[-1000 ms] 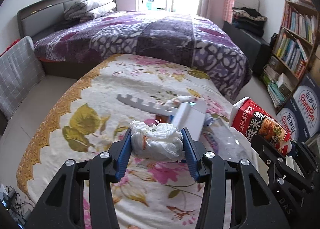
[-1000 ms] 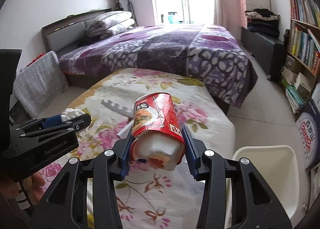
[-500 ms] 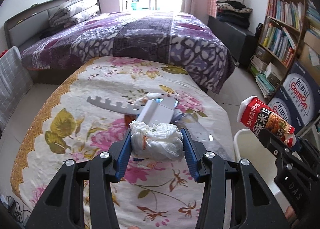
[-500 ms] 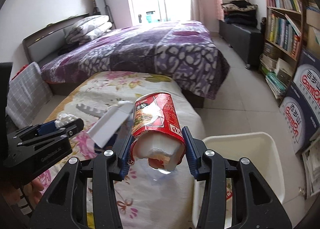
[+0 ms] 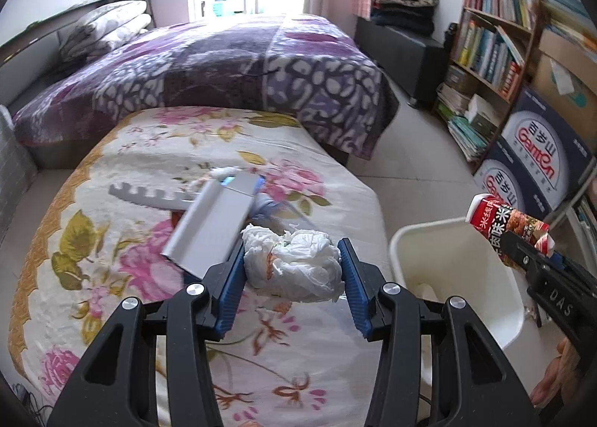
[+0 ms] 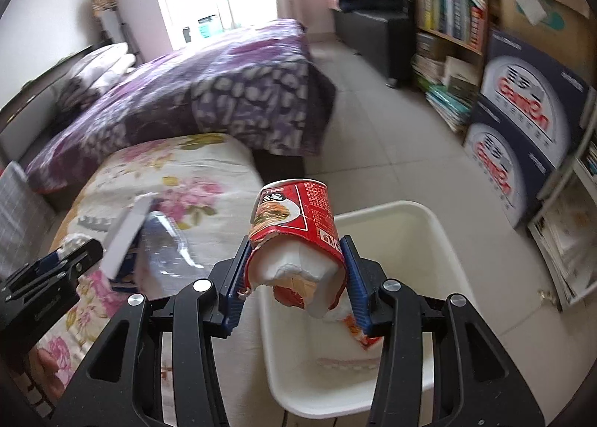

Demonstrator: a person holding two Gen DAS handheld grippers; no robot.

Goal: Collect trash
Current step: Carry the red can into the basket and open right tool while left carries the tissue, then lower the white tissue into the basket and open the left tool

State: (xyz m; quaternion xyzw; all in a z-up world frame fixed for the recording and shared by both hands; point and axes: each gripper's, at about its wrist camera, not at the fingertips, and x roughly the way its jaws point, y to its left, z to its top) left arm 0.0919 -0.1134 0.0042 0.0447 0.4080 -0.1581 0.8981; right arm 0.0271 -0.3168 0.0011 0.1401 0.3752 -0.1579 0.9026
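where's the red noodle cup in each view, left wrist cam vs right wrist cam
Left wrist view: the red noodle cup is at the right edge, held in the right gripper above the white bin.
Right wrist view: the cup is centre frame, clamped between the blue pads, over the bin.
Shared landmark: the white bin beside the floral-covered surface.

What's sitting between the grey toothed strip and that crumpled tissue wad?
A grey box, lying across the toothed strip and reaching the tissue wad; left wrist view.

Open white bin (image 6: 440,225) beside cluttered floral bed (image 5: 112,151).
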